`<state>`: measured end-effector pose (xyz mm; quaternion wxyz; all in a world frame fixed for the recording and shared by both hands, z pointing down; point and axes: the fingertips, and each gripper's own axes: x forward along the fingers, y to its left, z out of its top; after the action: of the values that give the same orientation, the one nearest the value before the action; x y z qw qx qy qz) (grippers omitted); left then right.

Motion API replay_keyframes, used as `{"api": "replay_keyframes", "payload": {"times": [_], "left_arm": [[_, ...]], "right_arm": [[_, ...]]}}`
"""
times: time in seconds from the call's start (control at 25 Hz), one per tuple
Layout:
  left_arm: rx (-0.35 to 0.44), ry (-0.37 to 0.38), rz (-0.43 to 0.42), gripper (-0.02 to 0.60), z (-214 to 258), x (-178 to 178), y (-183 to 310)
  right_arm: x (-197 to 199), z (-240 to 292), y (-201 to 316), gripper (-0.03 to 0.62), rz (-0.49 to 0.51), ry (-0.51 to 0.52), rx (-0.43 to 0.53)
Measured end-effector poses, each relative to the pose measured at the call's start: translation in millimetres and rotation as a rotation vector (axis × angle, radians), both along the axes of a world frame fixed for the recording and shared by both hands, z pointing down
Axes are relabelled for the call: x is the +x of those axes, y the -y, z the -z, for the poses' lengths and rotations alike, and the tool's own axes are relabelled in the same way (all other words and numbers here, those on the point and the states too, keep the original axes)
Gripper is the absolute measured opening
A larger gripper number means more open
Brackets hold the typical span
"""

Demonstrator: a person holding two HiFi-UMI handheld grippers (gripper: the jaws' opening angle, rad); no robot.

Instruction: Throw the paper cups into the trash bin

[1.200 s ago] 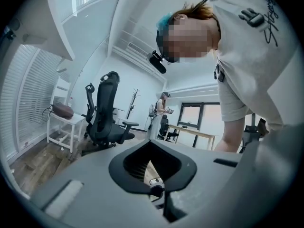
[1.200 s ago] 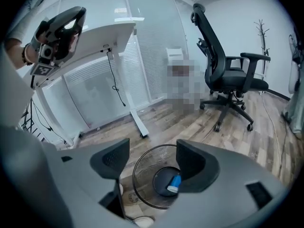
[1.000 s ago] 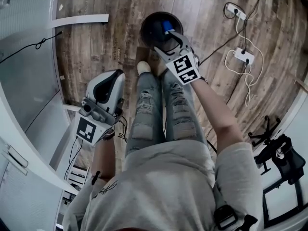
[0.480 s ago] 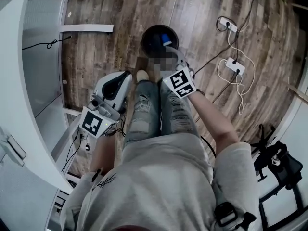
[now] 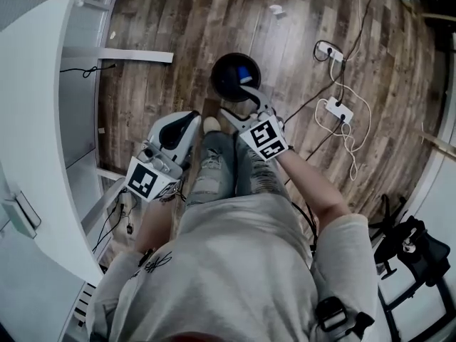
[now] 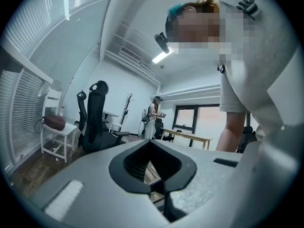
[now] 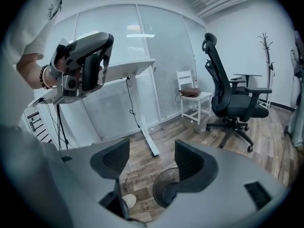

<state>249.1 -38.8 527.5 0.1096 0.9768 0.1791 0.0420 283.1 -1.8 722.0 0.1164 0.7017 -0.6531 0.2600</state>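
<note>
Right gripper (image 5: 236, 100) hangs near the bin (image 5: 224, 75), jaws released, nothing between them. Through the gap I see the bin's rim down on the wood floor (image 5: 171, 27), just ahead of my shoes. Something blue (image 5: 244, 74) lies inside the bin; cup or not, I cannot tell. Left gripper (image 5: 191, 120) sits over my left thigh, jaws clenched on nothing.
</note>
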Motion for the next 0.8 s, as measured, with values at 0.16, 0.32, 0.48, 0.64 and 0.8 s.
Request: {"api": "replay_keyframes", "payload": {"times": [0.16, 0.32, 0.48, 0.64, 0.8], "left_arm": [[0.01, -0.023, -0.017, -0.006, 17.1, 0.5, -6.0], [0.021, -0.042, -0.027, -0.006, 35.0, 1.8, -9.5], [0.031, -0.056, -0.037, -0.006, 47.8, 1.6, -11.7], [0.05, -0.072, -0.052, -0.006, 62.7, 1.3, -12.4], [0.062, -0.089, -0.06, -0.006, 77.7, 1.2, -11.2]], "right_arm": [[3.4, 30.2, -8.2, 0.296, -0.02, -0.008, 0.028], [4.0, 64.4, -10.4, 0.296, -0.023, -0.013, 0.067], [3.2, 93.6, -6.4, 0.296, -0.021, -0.018, 0.11], [9.0, 122.5, -3.9, 0.296, -0.043, -0.036, 0.153], [12.4, 149.3, -2.1, 0.296, -0.047, -0.057, 0.185]]}}
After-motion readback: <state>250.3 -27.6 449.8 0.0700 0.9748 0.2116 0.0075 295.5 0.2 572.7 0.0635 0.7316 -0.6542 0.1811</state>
